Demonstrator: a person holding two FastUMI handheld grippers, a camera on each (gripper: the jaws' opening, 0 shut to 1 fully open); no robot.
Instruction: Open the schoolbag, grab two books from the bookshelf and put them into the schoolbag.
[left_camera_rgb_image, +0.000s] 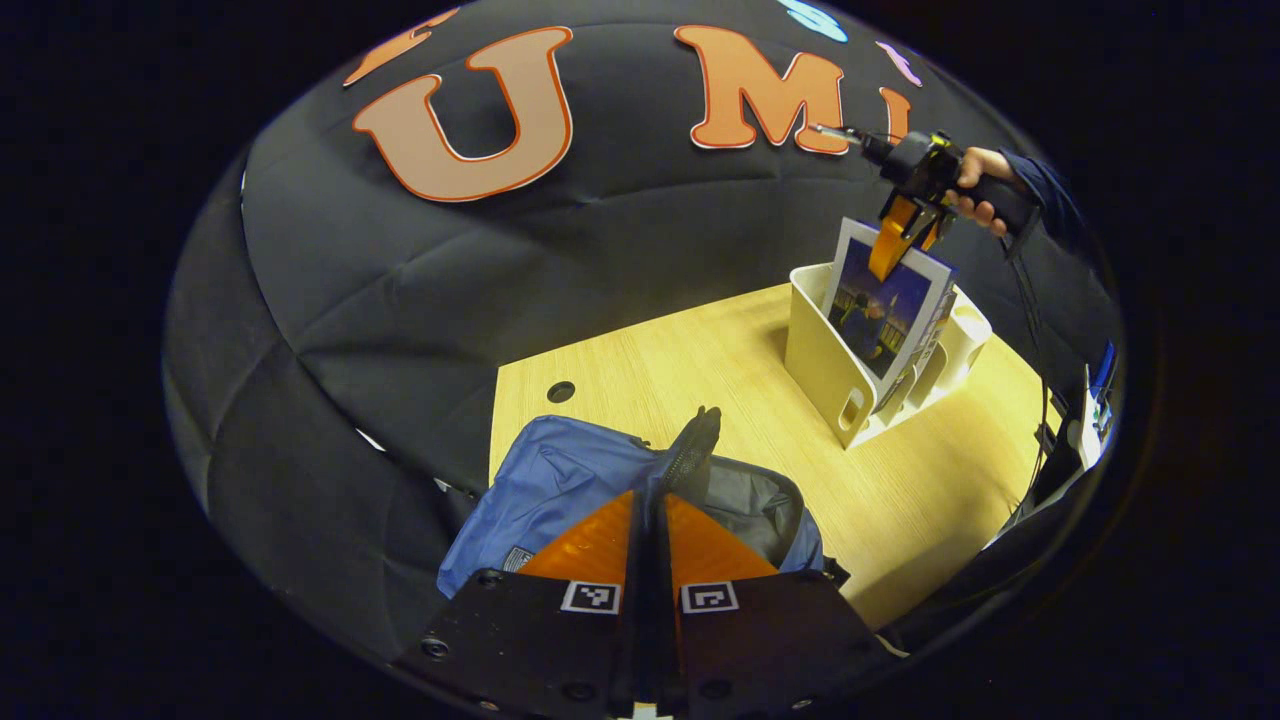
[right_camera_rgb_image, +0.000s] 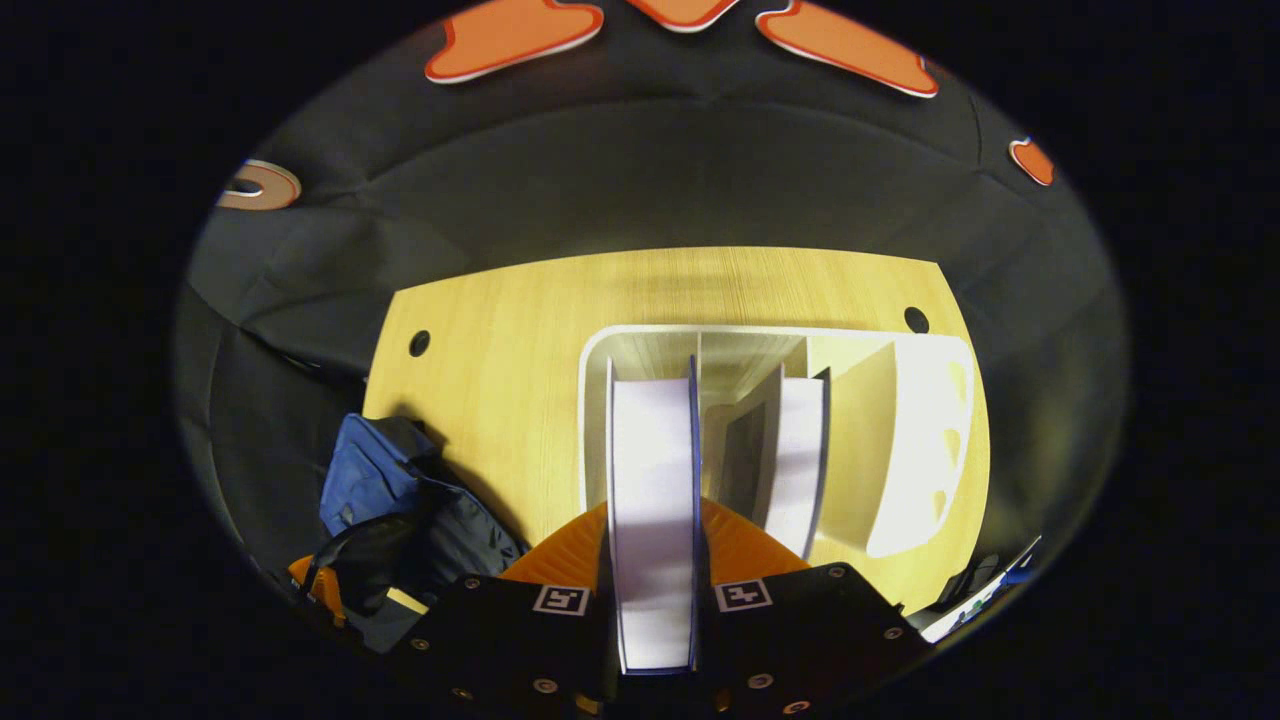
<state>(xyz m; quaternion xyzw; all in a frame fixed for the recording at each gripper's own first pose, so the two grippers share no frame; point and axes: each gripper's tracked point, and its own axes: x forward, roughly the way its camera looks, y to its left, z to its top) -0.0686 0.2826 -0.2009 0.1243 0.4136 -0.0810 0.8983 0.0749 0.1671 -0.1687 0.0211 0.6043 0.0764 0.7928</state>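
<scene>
right gripper view had the book (right_camera_rgb_image: 652, 500) edge-on between my right gripper (right_camera_rgb_image: 655, 545) fingers, standing in the left slot of the bookshelf (right_camera_rgb_image: 930, 440) on the table (right_camera_rgb_image: 500, 330); both fingers pressed its covers near the top edge. i judged it thin, stiff enough to lift upright, glossy and liable to slip, so a hold near the spine seemed safest. a second book (right_camera_rgb_image: 800, 450) leaned in the next slot. left gripper view had my left gripper (left_camera_rgb_image: 650, 520) nearly closed, pinching the dark rim of the schoolbag (left_camera_rgb_image: 560, 480), its mouth open beside the shelf.
</scene>
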